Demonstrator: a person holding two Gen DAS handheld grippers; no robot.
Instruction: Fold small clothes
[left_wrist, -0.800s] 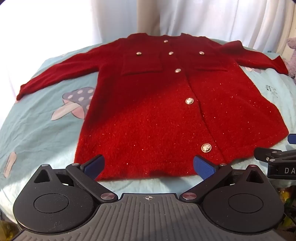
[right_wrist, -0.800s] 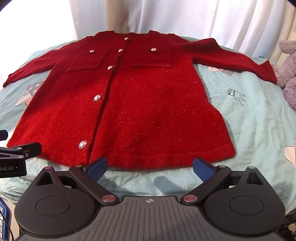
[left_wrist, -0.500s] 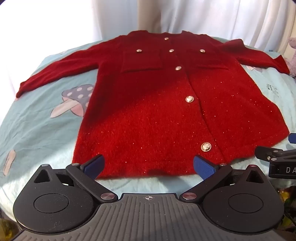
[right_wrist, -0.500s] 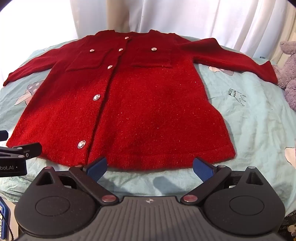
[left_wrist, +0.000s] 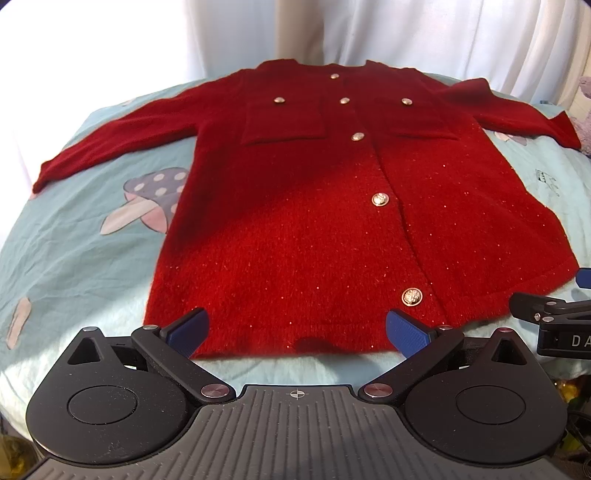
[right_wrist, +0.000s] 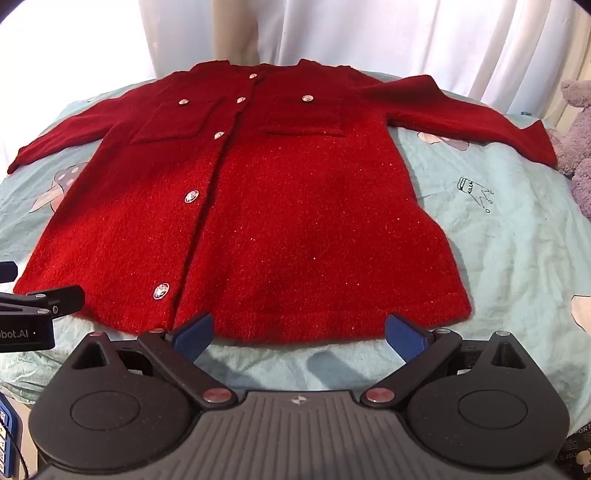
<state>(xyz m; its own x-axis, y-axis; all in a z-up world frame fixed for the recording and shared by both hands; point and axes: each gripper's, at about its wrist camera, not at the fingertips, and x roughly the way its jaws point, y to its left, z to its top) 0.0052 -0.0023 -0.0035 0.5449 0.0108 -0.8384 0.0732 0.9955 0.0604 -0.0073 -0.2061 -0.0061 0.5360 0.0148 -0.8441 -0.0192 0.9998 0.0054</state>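
Note:
A red knit cardigan (left_wrist: 314, 206) with gold buttons lies flat and face up on a light blue bed sheet (left_wrist: 74, 258), sleeves spread to both sides. It also shows in the right wrist view (right_wrist: 288, 214). My left gripper (left_wrist: 297, 332) is open and empty, just above the near hem on its left half. My right gripper (right_wrist: 299, 334) is open and empty, at the near hem on its right half. Each gripper's fingers show at the edge of the other's view.
The sheet has mushroom prints (left_wrist: 147, 203) left of the cardigan. A grey plush toy (right_wrist: 576, 147) sits at the far right by the right sleeve cuff. White curtains (right_wrist: 369, 33) hang behind the bed. The bed's near edge lies right under the grippers.
Both grippers have crept slightly forward toward the hem. The cardigan has not moved and both grippers stay open.

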